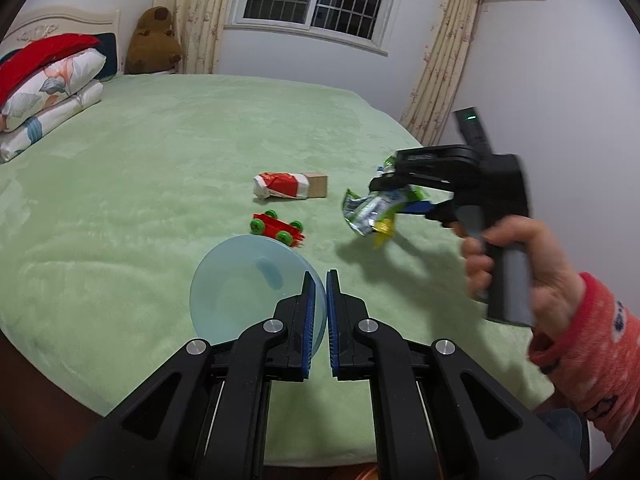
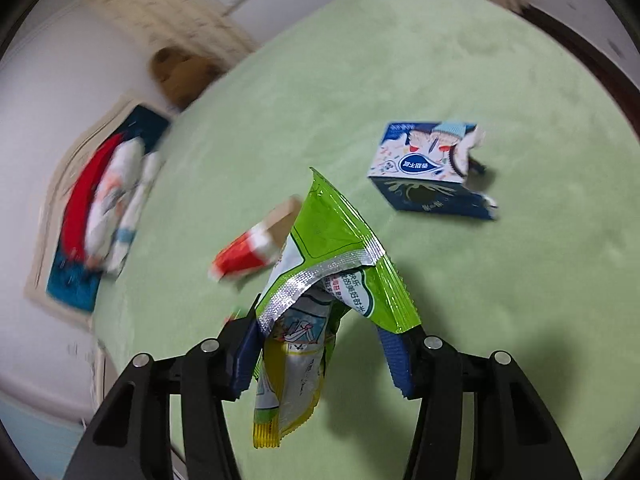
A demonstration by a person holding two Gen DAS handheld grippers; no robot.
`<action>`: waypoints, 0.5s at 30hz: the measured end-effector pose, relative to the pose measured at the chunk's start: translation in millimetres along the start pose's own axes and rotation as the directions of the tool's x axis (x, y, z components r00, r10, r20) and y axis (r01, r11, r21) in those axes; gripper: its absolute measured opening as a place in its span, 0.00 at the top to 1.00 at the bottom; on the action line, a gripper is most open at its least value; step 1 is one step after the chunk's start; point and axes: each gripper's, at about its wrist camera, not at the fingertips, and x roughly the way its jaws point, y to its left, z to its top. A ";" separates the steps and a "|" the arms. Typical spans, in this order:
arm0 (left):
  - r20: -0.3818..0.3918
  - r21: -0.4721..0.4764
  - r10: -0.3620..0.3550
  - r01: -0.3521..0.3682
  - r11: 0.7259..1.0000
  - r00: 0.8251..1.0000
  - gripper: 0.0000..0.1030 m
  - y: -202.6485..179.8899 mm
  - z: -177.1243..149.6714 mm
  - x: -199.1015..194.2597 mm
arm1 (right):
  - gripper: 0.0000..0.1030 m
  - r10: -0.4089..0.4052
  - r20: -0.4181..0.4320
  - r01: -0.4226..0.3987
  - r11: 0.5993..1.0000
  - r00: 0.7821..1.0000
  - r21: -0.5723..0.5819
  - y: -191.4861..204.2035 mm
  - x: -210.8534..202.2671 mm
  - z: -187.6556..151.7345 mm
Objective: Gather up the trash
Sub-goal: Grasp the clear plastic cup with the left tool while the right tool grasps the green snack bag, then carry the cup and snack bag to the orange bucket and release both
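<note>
My left gripper (image 1: 326, 276) is shut on the rim of a pale blue plastic bowl (image 1: 248, 284) and holds it over the green bed. My right gripper (image 2: 320, 344), also in the left wrist view (image 1: 400, 192), holds a crumpled green and silver snack wrapper (image 2: 320, 280) above the bed, right of the bowl; the wrapper (image 1: 368, 212) hangs from its fingers, which stand partly apart around it. A red and white crumpled wrapper (image 1: 280, 186) lies mid-bed; it also shows in the right wrist view (image 2: 244, 256). A torn blue and white carton (image 2: 428, 172) lies farther off.
A wooden block (image 1: 316, 186) touches the red wrapper. A red toy cart with green wheels (image 1: 278, 228) lies just beyond the bowl. Pillows and a red blanket (image 1: 44, 80) sit at the headboard beside a brown plush toy (image 1: 154, 42). The green bedspread (image 1: 160, 160) spreads all around.
</note>
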 end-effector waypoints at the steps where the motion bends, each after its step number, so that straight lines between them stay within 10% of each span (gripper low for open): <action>1: 0.002 0.003 -0.004 0.004 1.000 1.000 0.94 -3.5 -1.6 -4.4 | 0.49 0.005 0.005 -0.005 1.000 1.000 -0.031 0.5 -13.1 -5.9; 15: 0.000 0.085 -0.097 0.097 0.992 0.995 0.94 -92.3 -63.5 -83.0 | 0.48 0.089 0.029 -0.069 0.911 0.996 -0.405 -29.4 -206.4 -169.2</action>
